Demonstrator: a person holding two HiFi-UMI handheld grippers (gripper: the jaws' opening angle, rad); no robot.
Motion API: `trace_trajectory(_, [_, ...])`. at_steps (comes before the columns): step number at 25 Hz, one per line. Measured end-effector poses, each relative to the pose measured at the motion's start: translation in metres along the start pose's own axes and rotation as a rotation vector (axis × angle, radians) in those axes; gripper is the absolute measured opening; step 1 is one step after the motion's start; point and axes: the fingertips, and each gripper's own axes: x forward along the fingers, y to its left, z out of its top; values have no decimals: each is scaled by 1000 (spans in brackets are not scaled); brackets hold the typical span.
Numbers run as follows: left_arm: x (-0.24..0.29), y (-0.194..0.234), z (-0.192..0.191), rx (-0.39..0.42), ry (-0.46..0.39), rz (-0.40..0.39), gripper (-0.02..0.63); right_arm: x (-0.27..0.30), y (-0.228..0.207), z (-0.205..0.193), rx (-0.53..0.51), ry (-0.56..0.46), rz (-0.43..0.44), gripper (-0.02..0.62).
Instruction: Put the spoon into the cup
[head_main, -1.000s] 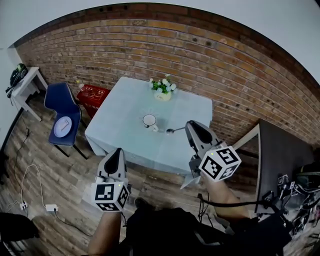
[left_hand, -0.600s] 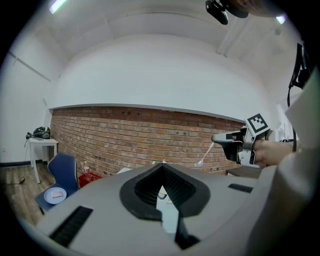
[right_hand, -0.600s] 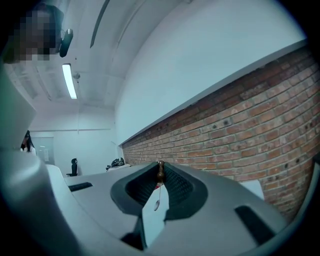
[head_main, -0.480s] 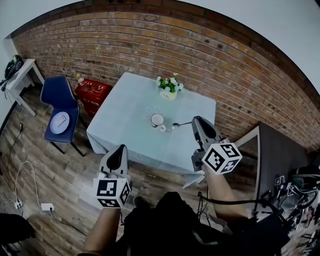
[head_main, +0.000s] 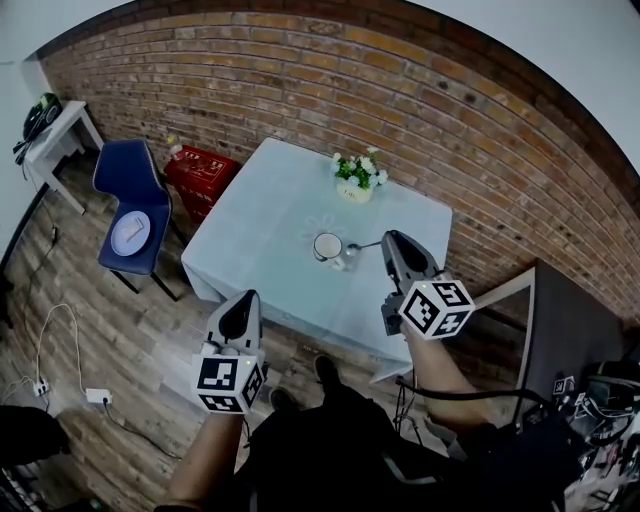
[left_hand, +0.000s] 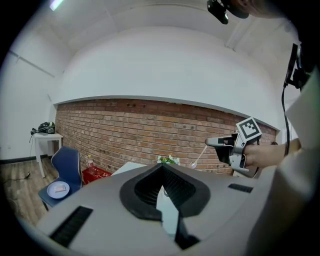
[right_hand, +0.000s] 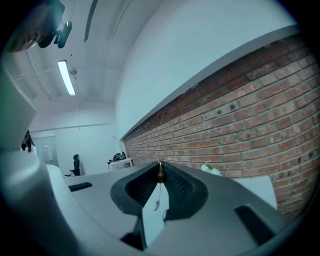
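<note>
**Spoon gripped in the air, just beside the cup**

A brick wall (head_main: 300, 70) closes off the room behind a table (head_main: 250, 250) spread with a pale blue cloth, on a wood-plank floor (head_main: 90, 330).

The right gripper (head_main: 386, 240) has its jaws pinched on the brown end of the one spoon (right_hand: 156, 205). The right gripper view shows the handle sloping down from the tips to the bowl. From the head view the spoon reaches left from the jaws toward the single white cup (head_main: 327, 246). Its bowl is just beside the cup's right side and not inside it. The cup stands upright near the middle of the cloth.

The left gripper (head_main: 246, 298) has its jaws brought together with nothing between them. It is off the table's near edge, well apart from the cup. Each of the two grippers carries a cube with black-and-white square markers, one on the right (head_main: 437, 308) and one on the left (head_main: 227, 383).

Behind the cup, near the table's far edge, is one pot of white flowers (head_main: 356, 178); any print on it is too small to read. To the left of the table are one blue chair (head_main: 125, 180) with a plate (head_main: 131, 232) on its seat, a red crate (head_main: 205, 170) against the wall, and a small white side table (head_main: 65, 135) in the corner. A white cable and adapter (head_main: 100, 397) lie on the planks. A dark desk (head_main: 570, 310) stands to the right.
</note>
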Motion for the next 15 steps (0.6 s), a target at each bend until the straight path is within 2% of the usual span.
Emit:
trace_trajectory(7, [15,6,-7,-1,30,64,9,42,-22,-27,-12,55,53,51])
trace_trajectory(15, [28,13,-14,0,51,138,9,92,-48,-74,22,123,72,51])
